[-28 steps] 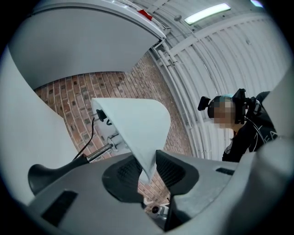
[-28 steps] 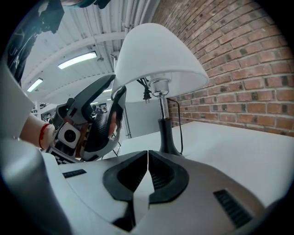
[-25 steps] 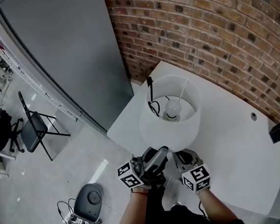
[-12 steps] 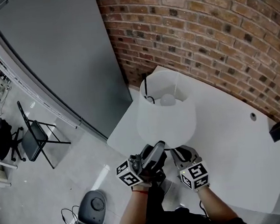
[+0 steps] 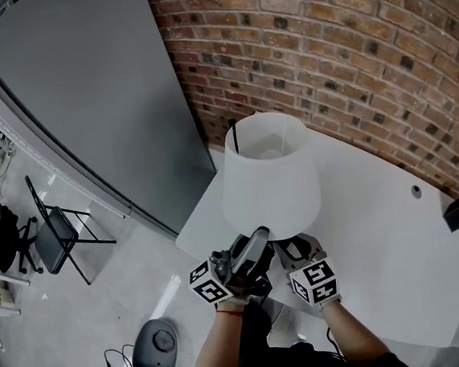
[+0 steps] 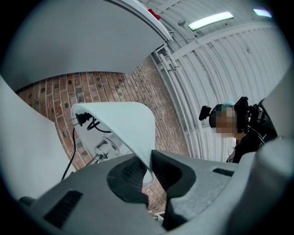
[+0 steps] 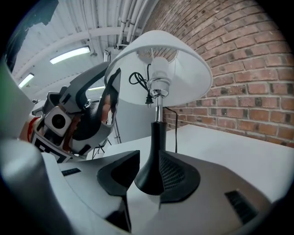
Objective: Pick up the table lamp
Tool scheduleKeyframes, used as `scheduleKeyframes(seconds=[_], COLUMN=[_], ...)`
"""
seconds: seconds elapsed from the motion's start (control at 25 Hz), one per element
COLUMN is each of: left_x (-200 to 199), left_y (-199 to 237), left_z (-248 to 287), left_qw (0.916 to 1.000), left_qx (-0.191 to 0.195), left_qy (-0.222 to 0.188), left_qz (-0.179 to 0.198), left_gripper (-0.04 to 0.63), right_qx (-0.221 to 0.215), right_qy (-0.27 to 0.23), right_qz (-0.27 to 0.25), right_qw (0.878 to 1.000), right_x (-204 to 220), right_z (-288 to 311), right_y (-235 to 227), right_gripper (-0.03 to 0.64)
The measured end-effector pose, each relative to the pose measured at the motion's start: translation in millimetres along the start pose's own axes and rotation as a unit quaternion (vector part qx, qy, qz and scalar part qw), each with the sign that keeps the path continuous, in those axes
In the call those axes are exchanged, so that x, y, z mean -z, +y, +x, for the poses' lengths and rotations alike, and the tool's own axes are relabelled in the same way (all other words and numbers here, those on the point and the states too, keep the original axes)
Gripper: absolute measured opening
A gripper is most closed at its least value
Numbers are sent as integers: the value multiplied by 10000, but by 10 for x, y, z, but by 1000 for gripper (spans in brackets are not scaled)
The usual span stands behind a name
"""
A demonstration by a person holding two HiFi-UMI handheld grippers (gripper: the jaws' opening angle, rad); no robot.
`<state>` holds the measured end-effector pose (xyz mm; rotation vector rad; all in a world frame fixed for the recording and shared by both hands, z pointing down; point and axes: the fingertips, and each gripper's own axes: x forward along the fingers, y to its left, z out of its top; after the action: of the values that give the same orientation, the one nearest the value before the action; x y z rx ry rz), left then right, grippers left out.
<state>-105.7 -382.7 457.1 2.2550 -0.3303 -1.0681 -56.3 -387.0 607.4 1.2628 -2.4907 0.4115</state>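
Note:
The table lamp has a white shade (image 5: 270, 187) and a black flared base (image 7: 151, 170), and stands near the left corner of the white table (image 5: 380, 237). My left gripper (image 5: 256, 245) points up at the shade's near lower rim. In the left gripper view that rim (image 6: 124, 121) runs down between the closing jaws (image 6: 148, 172), and both pads lie against it. My right gripper (image 5: 288, 247) reaches in under the shade. Its jaws (image 7: 149, 176) are opening with the base's neck between them, and a gap shows on the left side.
A brick wall (image 5: 345, 38) runs behind the table and a grey panel (image 5: 84, 96) stands to the left. A small black object (image 5: 457, 215) sits at the table's right edge. On the floor below are a folding chair (image 5: 53, 236) and a round grey device (image 5: 157, 339).
The shade now shows more of its side and less of its inside. Both grippers have edged up closer under it, and the whole view has shifted.

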Motion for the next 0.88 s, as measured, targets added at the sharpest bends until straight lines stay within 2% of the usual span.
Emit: scheduleKeyframes(seconds=[0.36,0.88], left_x=[-144,-236], left_y=[106,229], left_z=[52,180], left_qw=[9996,9989], left_qx=[146,331], left_qy=[-167,-15], left_qz=[-174,-345], left_gripper=[29,18], right_qx=[239,356], right_qy=[324,558], right_qz=[150,320], right_qw=[9991,9973], right_x=[-8,-36], right_z=[297,587], right_y=[-124,-247], right_gripper=[147,150])
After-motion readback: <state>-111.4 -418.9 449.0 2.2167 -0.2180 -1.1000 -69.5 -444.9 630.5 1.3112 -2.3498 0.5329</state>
